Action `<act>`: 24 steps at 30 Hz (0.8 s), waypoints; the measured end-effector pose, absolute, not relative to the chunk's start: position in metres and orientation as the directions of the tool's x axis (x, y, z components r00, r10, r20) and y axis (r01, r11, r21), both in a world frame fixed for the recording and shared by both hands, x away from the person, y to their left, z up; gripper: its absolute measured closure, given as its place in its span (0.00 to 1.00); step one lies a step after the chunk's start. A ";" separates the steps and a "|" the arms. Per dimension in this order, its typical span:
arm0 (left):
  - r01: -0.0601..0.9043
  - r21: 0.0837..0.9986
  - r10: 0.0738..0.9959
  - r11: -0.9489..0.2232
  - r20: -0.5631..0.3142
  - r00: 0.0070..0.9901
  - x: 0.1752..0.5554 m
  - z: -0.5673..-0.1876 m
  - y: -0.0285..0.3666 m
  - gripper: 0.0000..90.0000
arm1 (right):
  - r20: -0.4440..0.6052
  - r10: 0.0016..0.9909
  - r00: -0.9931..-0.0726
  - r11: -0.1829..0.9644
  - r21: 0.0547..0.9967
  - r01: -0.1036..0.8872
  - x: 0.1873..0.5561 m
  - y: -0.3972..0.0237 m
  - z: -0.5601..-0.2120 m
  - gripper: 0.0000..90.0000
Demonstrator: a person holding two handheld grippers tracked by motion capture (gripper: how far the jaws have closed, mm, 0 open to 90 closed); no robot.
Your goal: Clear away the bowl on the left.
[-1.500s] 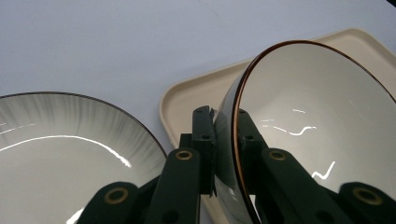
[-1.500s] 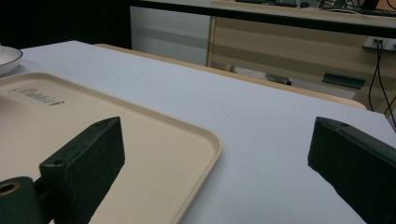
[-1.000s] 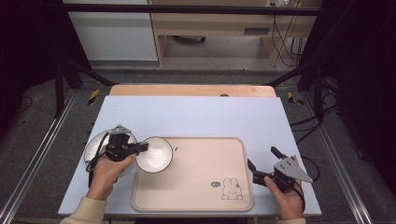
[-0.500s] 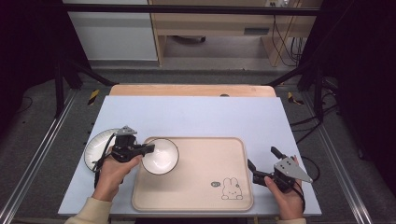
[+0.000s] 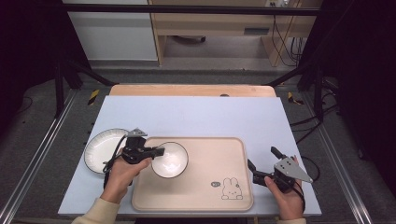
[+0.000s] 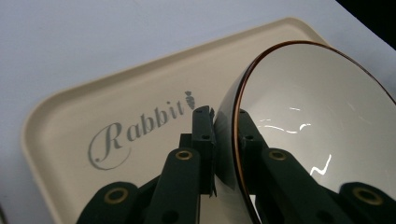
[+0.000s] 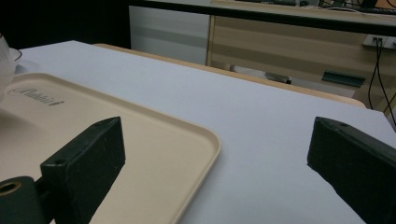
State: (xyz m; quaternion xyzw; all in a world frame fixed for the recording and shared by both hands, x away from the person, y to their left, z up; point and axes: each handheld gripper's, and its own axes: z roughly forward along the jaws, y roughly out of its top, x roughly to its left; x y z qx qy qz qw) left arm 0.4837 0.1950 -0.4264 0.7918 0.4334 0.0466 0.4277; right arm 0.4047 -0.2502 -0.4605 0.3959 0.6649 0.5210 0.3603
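Pale blue table (image 5: 196, 116) under me, beige tray (image 5: 215, 158) on it. My left gripper (image 5: 156, 151) pinches the bowl (image 5: 172, 161) by its rim, over the tray's left end. Glazed, slick, breakable, I judge. My right gripper (image 5: 262, 163) is spread, holding nothing.

I see bare bench (image 5: 196, 116) beyond the tray (image 5: 210, 186). The bowl (image 5: 170, 159) and plate (image 5: 100, 149) crowd the tray's left end.
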 end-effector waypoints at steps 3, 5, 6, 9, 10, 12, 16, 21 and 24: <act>0.644 0.713 0.716 -0.279 -0.292 0.634 0.484 -0.429 0.185 0.91 | -0.071 0.901 -0.428 0.147 0.978 0.147 0.406 -0.250 -0.461 0.05; 0.641 0.712 0.711 -0.285 -0.292 0.640 0.484 -0.430 0.180 0.91 | -0.068 0.902 -0.426 0.144 0.978 0.149 0.405 -0.250 -0.460 0.05; 0.642 0.711 0.708 -0.286 -0.295 0.642 0.484 -0.431 0.178 0.91 | -0.069 0.902 -0.427 0.144 0.979 0.147 0.405 -0.251 -0.460 0.05; 0.639 0.710 0.701 -0.297 -0.293 0.651 0.484 -0.431 0.173 0.91 | -0.063 0.903 -0.425 0.137 0.980 0.146 0.405 -0.251 -0.460 0.05; 0.638 0.711 0.699 -0.296 -0.294 0.651 0.484 -0.432 0.170 0.91 | -0.061 0.903 -0.425 0.136 0.980 0.149 0.405 -0.252 -0.460 0.05; 0.638 0.706 0.690 -0.307 -0.297 0.660 0.484 -0.432 0.166 0.91 | -0.060 0.903 -0.424 0.135 0.979 0.149 0.405 -0.252 -0.460 0.05; 0.638 0.697 0.678 -0.329 -0.296 0.673 0.483 -0.435 0.158 0.91 | -0.057 0.903 -0.425 0.131 0.980 0.148 0.405 -0.252 -0.460 0.05; 0.632 0.688 0.662 -0.356 -0.292 0.690 0.481 -0.438 0.151 0.91 | -0.055 0.903 -0.425 0.130 0.980 0.148 0.406 -0.252 -0.461 0.05; 0.630 0.679 0.654 -0.376 -0.286 0.700 0.481 -0.438 0.150 0.91 | -0.056 0.902 -0.428 0.132 0.980 0.150 0.406 -0.251 -0.460 0.05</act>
